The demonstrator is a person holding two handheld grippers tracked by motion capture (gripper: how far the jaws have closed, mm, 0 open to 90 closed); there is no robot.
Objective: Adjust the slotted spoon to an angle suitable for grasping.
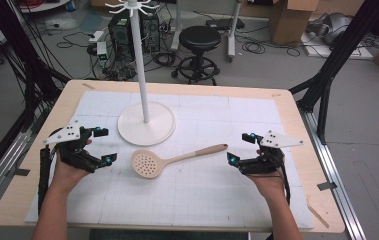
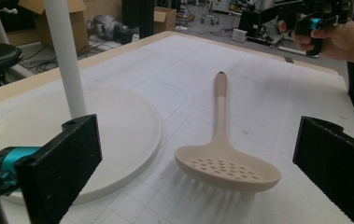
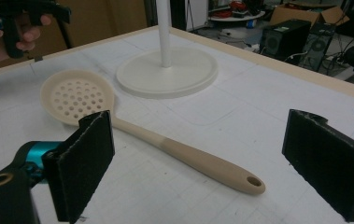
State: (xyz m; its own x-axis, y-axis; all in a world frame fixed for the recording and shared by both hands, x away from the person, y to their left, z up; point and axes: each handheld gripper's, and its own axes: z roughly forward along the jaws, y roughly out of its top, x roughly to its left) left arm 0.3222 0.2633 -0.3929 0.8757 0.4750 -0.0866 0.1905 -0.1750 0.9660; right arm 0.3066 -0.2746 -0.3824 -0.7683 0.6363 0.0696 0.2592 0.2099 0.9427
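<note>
- The beige plastic slotted spoon with a round perforated bowl and a long handle (image 1: pixel 169 161) lies flat on the white gridded mat (image 1: pixel 257 200) at the centre of the high view, bowl to the lower left, handle running to the upper right.
- The white coat-stand style rack, a round base with an upright pole (image 1: pixel 146 122), stands just above the spoon bowl in the high view; bowl and base lie close but apart.
- The left gripper (image 1: pixel 105 146) sits at the left of the high view, jaws spread wide and holding nothing; in the left gripper view the spoon bowl (image 2: pixel 228 166) lies between its jaws, farther ahead.
- The right gripper (image 1: pixel 240 148) sits at the right of the high view, jaws likewise wide and empty; in the right gripper view the handle end with its hanging hole (image 3: pixel 254 181) lies between the jaws.
- Judgement: the step in hand is the approach to pick up the spoon, and the right gripper is better placed for it.
- Recommendation: grip across the handle short of the hole, jaws square to its axis, leaving the hole free. Lower until the pads bracket the handle before closing, as it lies low on the mat.
- Risk: a grip near the very tip is likely to let the bowl sag or swing.
</note>
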